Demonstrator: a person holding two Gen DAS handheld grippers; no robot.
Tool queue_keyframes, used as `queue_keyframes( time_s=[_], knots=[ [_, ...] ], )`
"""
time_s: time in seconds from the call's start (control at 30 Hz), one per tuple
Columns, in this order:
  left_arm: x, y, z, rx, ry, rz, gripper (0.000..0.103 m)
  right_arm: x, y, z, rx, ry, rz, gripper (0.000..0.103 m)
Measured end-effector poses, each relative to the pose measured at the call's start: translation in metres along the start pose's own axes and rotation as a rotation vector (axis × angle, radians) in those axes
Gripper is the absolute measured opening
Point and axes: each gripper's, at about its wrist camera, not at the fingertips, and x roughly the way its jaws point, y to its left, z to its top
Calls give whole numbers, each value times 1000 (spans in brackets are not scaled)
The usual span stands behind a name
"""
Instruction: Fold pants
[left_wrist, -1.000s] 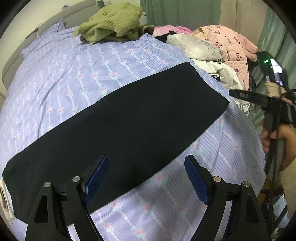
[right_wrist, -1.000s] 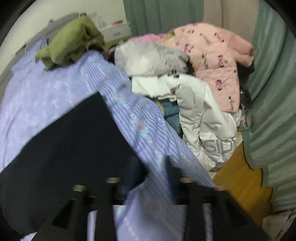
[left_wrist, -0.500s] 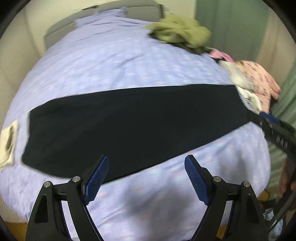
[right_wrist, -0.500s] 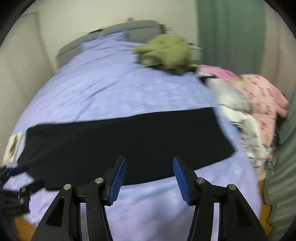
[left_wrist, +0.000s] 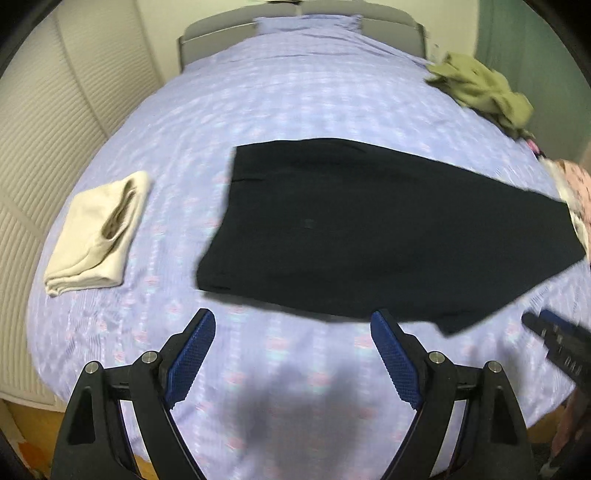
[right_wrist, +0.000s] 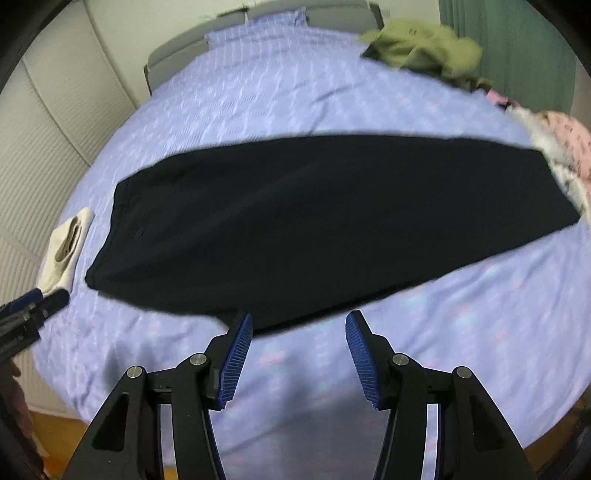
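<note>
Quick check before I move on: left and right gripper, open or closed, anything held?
Left gripper: open, empty, above the bedspread.
Right gripper: open, empty, jaws just opened wider, near the black pants edge.

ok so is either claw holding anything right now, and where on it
Nothing is held. The left claw and right claw both stand open and empty above the bedspread, short of the black pants.
</note>
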Motion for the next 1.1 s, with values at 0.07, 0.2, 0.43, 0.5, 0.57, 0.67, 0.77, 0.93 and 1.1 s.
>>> queue_keyframes(
  time_s=[0.07, 0.2, 0.43, 0.5, 0.57, 0.67, 0.77, 0.93, 1.1],
  knots=[
    [12, 29, 1, -37, -5, -27, 86, 14, 19, -9, -5, 26, 2, 54],
    [49, 75, 6, -170, -4, -82, 86, 40, 41, -26, 40, 65, -13, 54],
    [110, 105, -5, -408, 64, -211, 86, 66, 69, -50, 34, 91, -29, 54],
    [124, 106, -8, -464, 82, -250, 86, 68, 64, -55, 59, 89, -36, 54],
    [134, 103, -9, -506, 88, -296, 86, 68, 57, -56, 88, 88, -43, 54],
    [144, 93, -3, -497, 79, -304, 84, 66, 52, -55, 88, 71, -56, 54],
    [151, 89, 4, -506, 64, -263, 58, 67, 47, -55, 86, 57, -60, 54],
    [132, 92, 28, -488, 4, -176, 29, 68, 45, -43, 57, 50, -60, 54],
    [128, 79, 53, -412, -37, -83, 28, 66, 57, -44, -4, 36, 20, 53]
  ],
)
